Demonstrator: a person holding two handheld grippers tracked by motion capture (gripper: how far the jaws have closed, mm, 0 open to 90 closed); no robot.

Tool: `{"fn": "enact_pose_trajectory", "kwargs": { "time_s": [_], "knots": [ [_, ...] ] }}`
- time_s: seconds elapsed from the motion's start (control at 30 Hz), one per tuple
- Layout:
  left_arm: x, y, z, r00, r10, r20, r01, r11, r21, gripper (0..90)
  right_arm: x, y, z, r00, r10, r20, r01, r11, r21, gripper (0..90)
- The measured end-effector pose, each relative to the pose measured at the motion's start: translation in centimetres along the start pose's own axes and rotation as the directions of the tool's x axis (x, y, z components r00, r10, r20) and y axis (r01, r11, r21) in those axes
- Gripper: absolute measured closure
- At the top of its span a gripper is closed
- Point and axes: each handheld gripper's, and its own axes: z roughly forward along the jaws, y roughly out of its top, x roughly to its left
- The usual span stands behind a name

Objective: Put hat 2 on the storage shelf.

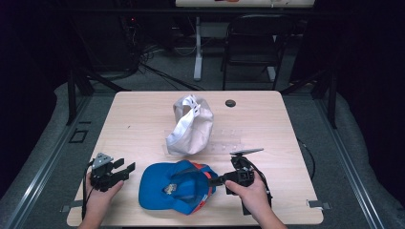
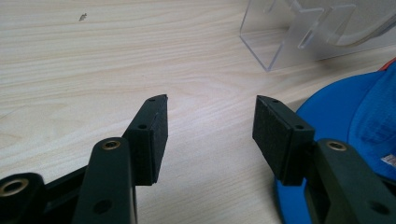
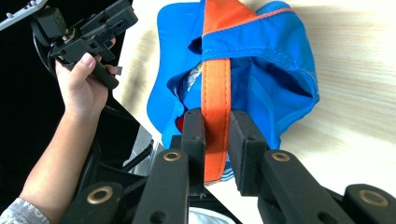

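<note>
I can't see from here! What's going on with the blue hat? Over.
Right gripper shut on blue cap's orange strap. Left gripper open, beside cap's brim. White cap on clear stand behind, apart.

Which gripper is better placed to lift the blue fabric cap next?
Right. The right gripper is already shut on the blue fabric cap's orange strap, while the left gripper is open over bare table beside it.

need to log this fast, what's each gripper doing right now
left gripper: open, nothing between its jaws, resting beside the blue cap.
right gripper: jaws shut on the orange strap of the blue cap.
</note>
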Motion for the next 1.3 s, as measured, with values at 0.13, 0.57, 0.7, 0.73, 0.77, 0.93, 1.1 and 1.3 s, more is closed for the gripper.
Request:
{"fn": "enact_pose_trajectory", "kwargs": {
  "time_s": [0.13, 0.57, 0.7, 0.73, 0.77, 0.93, 1.1, 1.3],
  "knots": [
    [0.0, 0.0, 0.0, 1.0000, 0.000, -0.001, 0.000, 1.0000, 0.001, 46.2, -0.4, 0.1, -1.2, 0.9994, -0.033, 0.009, 0.033, 0.999, 0.036, 77.8],
    [-0.2, 0.0, 0.1, 1.0000, 0.008, -0.002, -0.008, 1.0000, 0.000, 46.2, -0.8, 0.1, -5.9, 0.9998, -0.001, -0.018, 0.000, 0.999, -0.038, 77.8],
    [-0.2, 0.0, 0.1, 1.0000, 0.004, -0.005, -0.004, 1.0000, 0.001, 46.2, -0.3, 0.5, -7.1, 0.9992, 0.003, -0.039, -0.005, 0.999, -0.046, 77.8],
    [-0.2, 0.0, 0.1, 1.0000, 0.004, -0.005, -0.004, 1.0000, 0.001, 46.2, -0.3, 0.5, -7.1, 0.9992, 0.003, -0.039, -0.005, 0.999, -0.046, 77.8],
    [-0.2, 0.0, 0.1, 1.0000, 0.007, -0.006, -0.007, 1.0000, -0.001, 46.2, 0.1, 0.9, -7.7, 0.9984, 0.012, -0.056, -0.015, 0.998, -0.055, 77.8],
    [-0.2, 0.0, 0.1, 1.0000, 0.009, 0.003, -0.009, 1.0000, 0.001, 46.2, 0.9, 1.8, -9.0, 0.9958, 0.019, -0.090, -0.024, 0.998, -0.052, 77.8],
    [-0.2, 0.0, 0.1, 0.9999, 0.010, 0.004, -0.010, 1.0000, 0.000, 46.2, 1.7, 2.6, -10.3, 0.9908, 0.042, -0.129, -0.050, 0.997, -0.061, 77.9],
    [-0.2, 0.0, 0.1, 0.9999, 0.013, 0.005, -0.013, 0.9999, 0.000, 46.2, 3.2, 3.7, -11.6, 0.9855, 0.040, -0.165, -0.050, 0.997, -0.061, 77.9]
  ]
}}
